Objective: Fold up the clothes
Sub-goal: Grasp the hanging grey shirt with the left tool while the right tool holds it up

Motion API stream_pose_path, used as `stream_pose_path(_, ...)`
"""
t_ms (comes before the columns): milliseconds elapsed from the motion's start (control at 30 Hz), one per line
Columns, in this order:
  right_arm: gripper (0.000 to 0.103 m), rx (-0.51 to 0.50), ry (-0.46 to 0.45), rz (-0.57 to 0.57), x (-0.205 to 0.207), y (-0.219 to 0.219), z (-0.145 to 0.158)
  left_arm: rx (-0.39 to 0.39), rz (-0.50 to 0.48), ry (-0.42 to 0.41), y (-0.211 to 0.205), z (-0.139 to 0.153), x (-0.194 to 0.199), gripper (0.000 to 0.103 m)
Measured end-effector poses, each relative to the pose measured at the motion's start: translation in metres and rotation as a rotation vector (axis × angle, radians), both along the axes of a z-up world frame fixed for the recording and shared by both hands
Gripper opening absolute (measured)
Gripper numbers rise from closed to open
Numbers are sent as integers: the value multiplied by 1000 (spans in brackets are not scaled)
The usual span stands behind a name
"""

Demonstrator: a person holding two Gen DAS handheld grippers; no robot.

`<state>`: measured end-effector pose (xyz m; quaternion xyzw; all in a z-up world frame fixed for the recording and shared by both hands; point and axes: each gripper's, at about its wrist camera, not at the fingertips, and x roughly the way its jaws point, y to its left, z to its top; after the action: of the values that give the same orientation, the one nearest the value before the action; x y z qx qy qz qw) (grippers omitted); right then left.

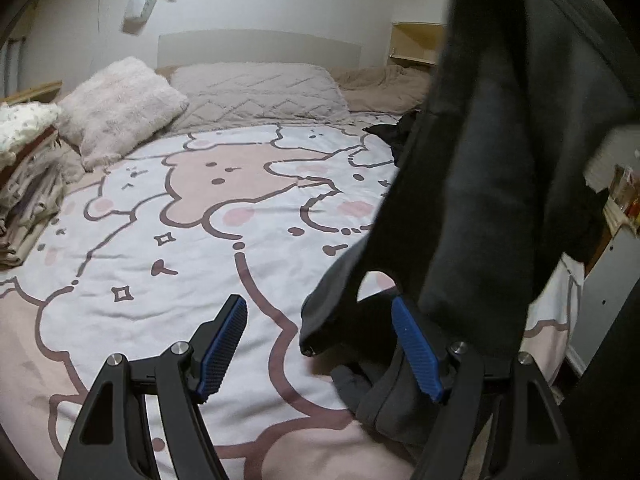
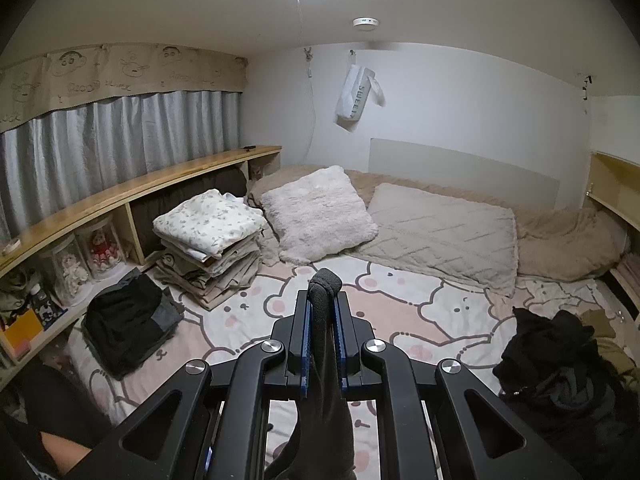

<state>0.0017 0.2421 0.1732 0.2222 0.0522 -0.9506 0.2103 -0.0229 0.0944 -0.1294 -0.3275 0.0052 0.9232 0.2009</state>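
A dark grey garment hangs down the right side of the left wrist view, its lower end bunched on the bed. My left gripper is open just above the bed; the cloth drapes over its right finger and nothing lies between the pads. My right gripper is shut on a fold of the same dark grey garment, which sticks up between the blue pads and hangs below. A pile of dark unfolded clothes lies at the bed's right.
The bed has a cartoon bear cover. A stack of folded light clothes and a folded dark pile sit at the left by a wooden shelf. Pillows lie at the head.
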Motion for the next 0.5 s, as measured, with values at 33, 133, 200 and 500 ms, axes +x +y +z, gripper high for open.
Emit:
stream_pose_path(33, 11, -2, -1, 2, 0, -1, 0, 1, 6, 2, 0, -1, 1, 75)
stream_pose_path(133, 11, -18, -17, 15, 0, -1, 1, 3, 22, 10, 0, -2, 3, 75)
stream_pose_path(200, 11, -30, -28, 25, 1, 0, 3, 5, 33, 15, 1, -3, 4, 75)
stream_pose_path(500, 11, -38, -29, 60, 12, -4, 16, -20, 10, 50, 10, -6, 13, 75)
